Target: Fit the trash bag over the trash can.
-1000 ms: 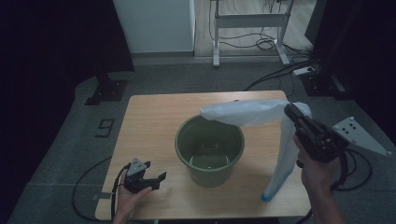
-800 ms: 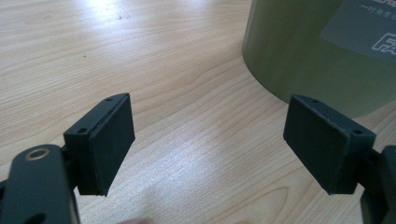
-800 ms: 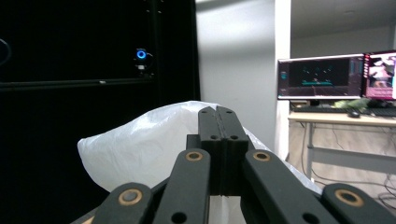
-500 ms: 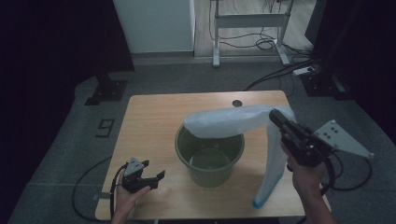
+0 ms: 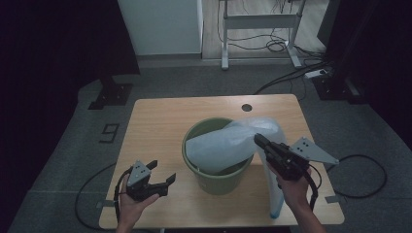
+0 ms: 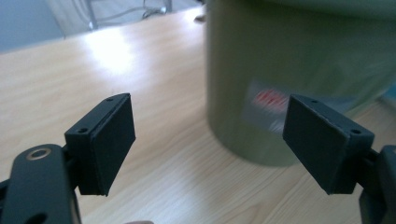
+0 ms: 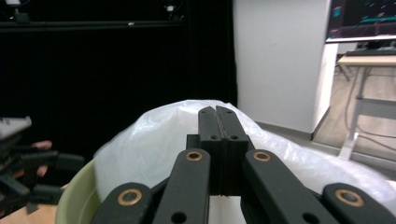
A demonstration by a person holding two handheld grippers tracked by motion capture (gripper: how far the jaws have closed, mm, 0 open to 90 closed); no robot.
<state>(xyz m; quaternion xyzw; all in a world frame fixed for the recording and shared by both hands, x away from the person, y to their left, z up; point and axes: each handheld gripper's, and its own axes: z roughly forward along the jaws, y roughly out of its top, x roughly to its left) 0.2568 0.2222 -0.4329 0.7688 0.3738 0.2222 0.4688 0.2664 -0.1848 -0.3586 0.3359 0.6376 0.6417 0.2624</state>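
A green bucket point(image 5: 214, 180) stands in the middle of the wooden table point(image 5: 155, 121). A translucent white plastic bag point(image 5: 221, 148) lies across the bucket's mouth, and its tail point(image 5: 276, 201) hangs down to the table at the right. My right gripper point(image 5: 257, 140) is shut on the bag at the bucket's right rim. In the right gripper view the closed jaws point(image 7: 217, 113) press into the bag point(image 7: 149, 144) above the bucket rim point(image 7: 77, 200). My left gripper point(image 5: 163, 172) is open at the front left, with nothing in it. It faces the bucket's wall point(image 6: 299, 51) from close by point(image 6: 208, 119).
A small round hole point(image 5: 247, 107) sits near the table's far edge. The bucket bears a label with red print point(image 6: 270, 99). Beyond the table are a white panel, desk legs point(image 5: 225, 48) and cables on the floor. A "9" point(image 5: 110, 132) is marked on the floor at left.
My right gripper has come down and to the left, bringing the bag from above the bucket onto its mouth. My left gripper has lifted a little and turned toward the bucket.
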